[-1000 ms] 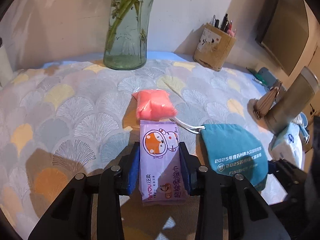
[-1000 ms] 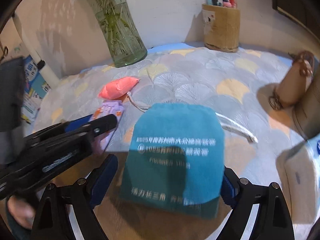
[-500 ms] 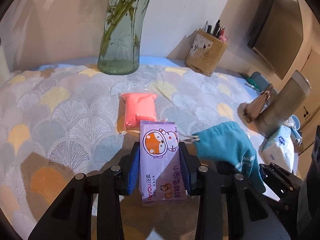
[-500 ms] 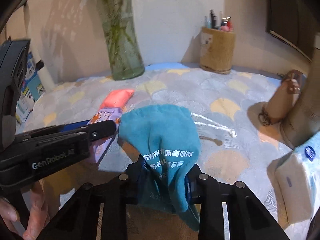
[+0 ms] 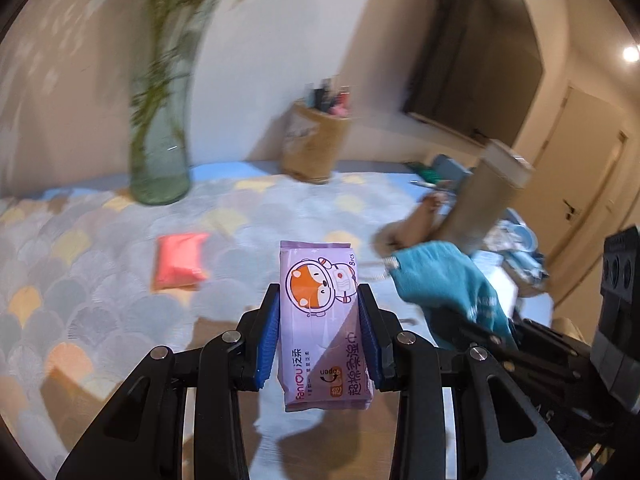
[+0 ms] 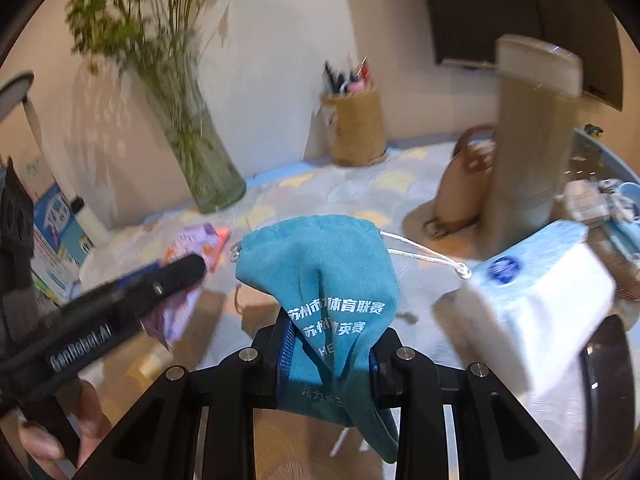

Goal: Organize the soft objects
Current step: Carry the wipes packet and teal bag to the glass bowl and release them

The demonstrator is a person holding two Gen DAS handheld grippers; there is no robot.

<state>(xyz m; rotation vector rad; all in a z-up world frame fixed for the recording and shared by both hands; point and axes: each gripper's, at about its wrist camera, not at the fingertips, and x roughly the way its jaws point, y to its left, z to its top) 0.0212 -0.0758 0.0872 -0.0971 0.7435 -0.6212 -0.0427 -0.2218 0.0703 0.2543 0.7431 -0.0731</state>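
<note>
While clamping a purple wipes pack [image 5: 322, 320] between blue pads, left tool [image 5: 320, 336] holds it clear above the patterned counter [image 5: 80, 280]. Right tool [image 6: 330, 350], pinched on a bunched teal pouch [image 6: 320, 272], with white cord [image 6: 420, 254] trailing. Pink packet [image 5: 180, 260] lying flat on the counter, near a glass vase [image 5: 160, 152].

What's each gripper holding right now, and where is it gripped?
The left gripper clamps the purple wipes pack by its long sides, at mid-length. The right gripper pinches the teal drawstring pouch near its closed bottom.
</note>
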